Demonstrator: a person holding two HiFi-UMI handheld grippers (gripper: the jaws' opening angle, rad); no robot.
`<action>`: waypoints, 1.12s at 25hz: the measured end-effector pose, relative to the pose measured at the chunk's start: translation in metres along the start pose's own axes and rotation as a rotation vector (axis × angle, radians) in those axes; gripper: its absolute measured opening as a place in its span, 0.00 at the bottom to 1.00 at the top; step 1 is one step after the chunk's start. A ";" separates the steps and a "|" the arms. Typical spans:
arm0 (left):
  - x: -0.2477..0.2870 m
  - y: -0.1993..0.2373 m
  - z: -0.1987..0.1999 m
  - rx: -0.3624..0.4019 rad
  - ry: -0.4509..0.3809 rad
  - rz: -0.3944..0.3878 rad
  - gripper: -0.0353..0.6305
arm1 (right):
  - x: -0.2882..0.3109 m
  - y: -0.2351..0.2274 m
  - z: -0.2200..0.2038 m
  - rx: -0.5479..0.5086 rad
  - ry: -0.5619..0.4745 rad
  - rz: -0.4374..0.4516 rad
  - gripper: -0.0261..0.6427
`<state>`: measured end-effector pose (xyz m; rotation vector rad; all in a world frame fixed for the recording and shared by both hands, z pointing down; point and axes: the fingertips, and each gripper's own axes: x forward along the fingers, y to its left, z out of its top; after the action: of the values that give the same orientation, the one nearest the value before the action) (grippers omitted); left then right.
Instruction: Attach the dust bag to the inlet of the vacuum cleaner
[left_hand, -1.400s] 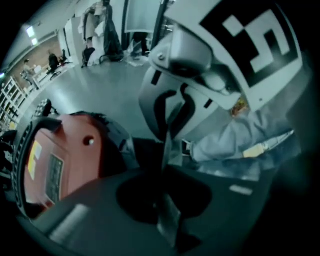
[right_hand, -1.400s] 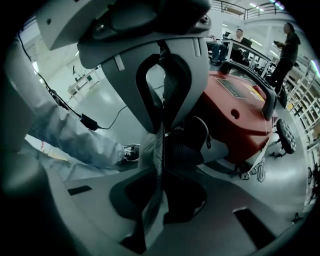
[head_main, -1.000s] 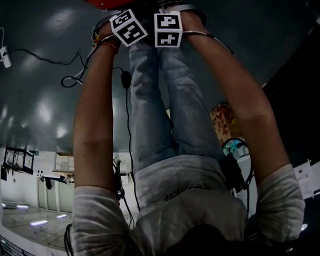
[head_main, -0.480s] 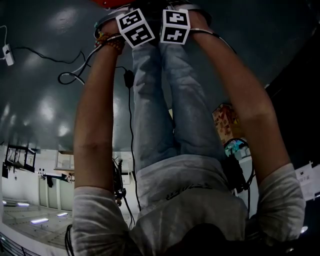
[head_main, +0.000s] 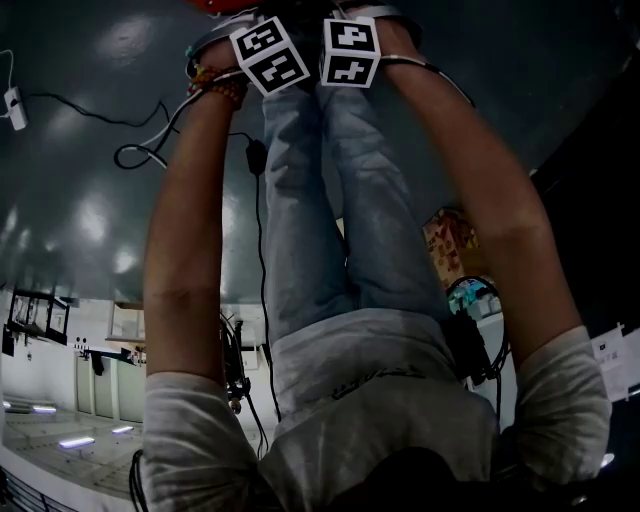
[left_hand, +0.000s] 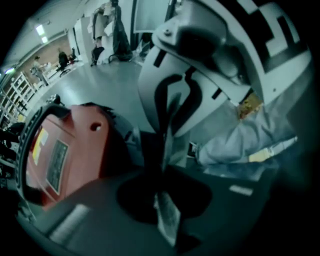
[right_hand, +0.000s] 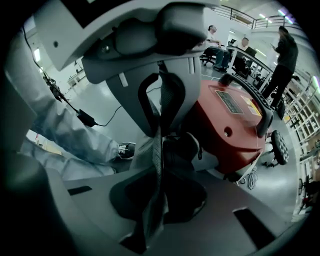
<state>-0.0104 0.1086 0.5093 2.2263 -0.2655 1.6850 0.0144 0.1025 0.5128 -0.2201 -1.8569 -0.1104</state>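
The red vacuum cleaner (left_hand: 65, 150) stands on the grey floor, left in the left gripper view and right in the right gripper view (right_hand: 230, 130); the head view shows only a red sliver (head_main: 215, 5) at the top edge. A thin grey dust bag (right_hand: 156, 150) runs edge-on between both pairs of jaws (left_hand: 169, 217). My left gripper (left_hand: 162, 165) is shut on it. My right gripper (right_hand: 157, 165) is shut on it too. The two grippers face each other closely, their marker cubes (head_main: 268, 55) side by side. A dark round part (right_hand: 182, 147) on the vacuum's front sits just beyond the bag.
The person's jeans-clad legs (head_main: 320, 200) and a shoe (right_hand: 125, 149) are right below the grippers. A black cable (head_main: 150, 150) with an adapter (head_main: 253, 155) lies on the floor. People sit at desks (right_hand: 240, 45) behind the vacuum, next to an office chair (right_hand: 277, 147).
Both marker cubes shifted a little right and toward the vacuum over the first half second, then held still. Both grips on the bag are unchanged.
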 end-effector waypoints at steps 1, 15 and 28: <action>-0.002 0.001 0.002 0.007 -0.001 0.004 0.10 | 0.001 0.000 -0.002 0.012 0.001 0.001 0.09; 0.013 0.003 -0.008 -0.056 -0.042 0.021 0.10 | -0.002 -0.005 0.008 -0.110 0.057 -0.042 0.09; 0.009 0.010 0.002 -0.050 -0.056 0.059 0.11 | 0.002 -0.009 -0.005 -0.020 0.045 -0.042 0.09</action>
<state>-0.0096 0.0991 0.5187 2.2519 -0.3869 1.6287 0.0170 0.0932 0.5162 -0.1906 -1.8170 -0.1617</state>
